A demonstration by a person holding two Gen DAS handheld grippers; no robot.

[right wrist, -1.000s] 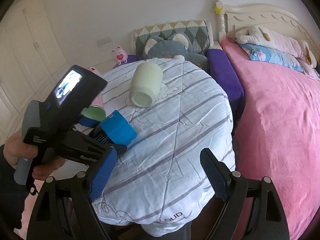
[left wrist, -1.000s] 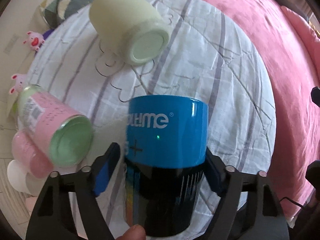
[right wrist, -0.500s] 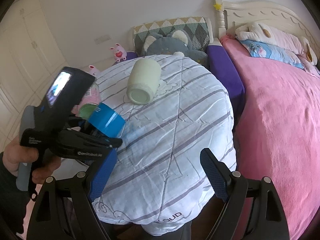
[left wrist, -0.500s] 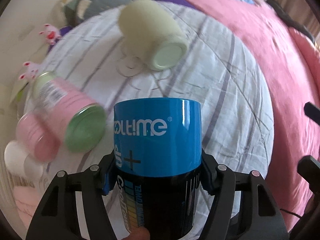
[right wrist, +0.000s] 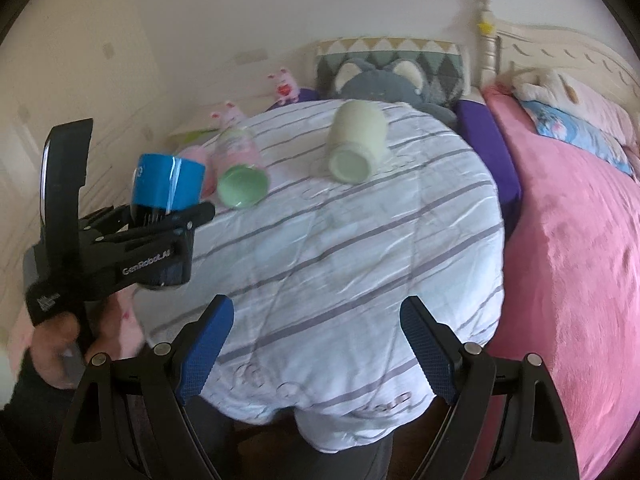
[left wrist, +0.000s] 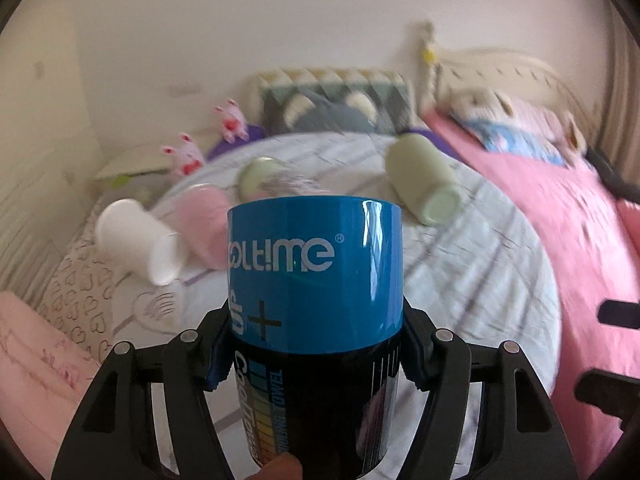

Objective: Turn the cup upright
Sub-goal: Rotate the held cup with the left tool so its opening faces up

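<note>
My left gripper (left wrist: 316, 354) is clamped on the blue cup (left wrist: 316, 272), lifted clear of the striped quilt (right wrist: 360, 248). My right gripper (right wrist: 316, 350) hangs spread and empty. Ahead of the cup lie a pale green mug (left wrist: 424, 186) and a white cup (left wrist: 138, 246), both on their sides.

blue cup (left wrist: 316, 280) base cut off | pink cup (left wrist: 208, 220) blurred, half hidden

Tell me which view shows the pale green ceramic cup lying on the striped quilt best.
Right wrist. The pale green ceramic cup shows there sharp and unobstructed, on its side on the striped quilt, one round end facing the camera. The left wrist view shows it blurred, behind the blue-and-black cup clamped in the left gripper.
</note>
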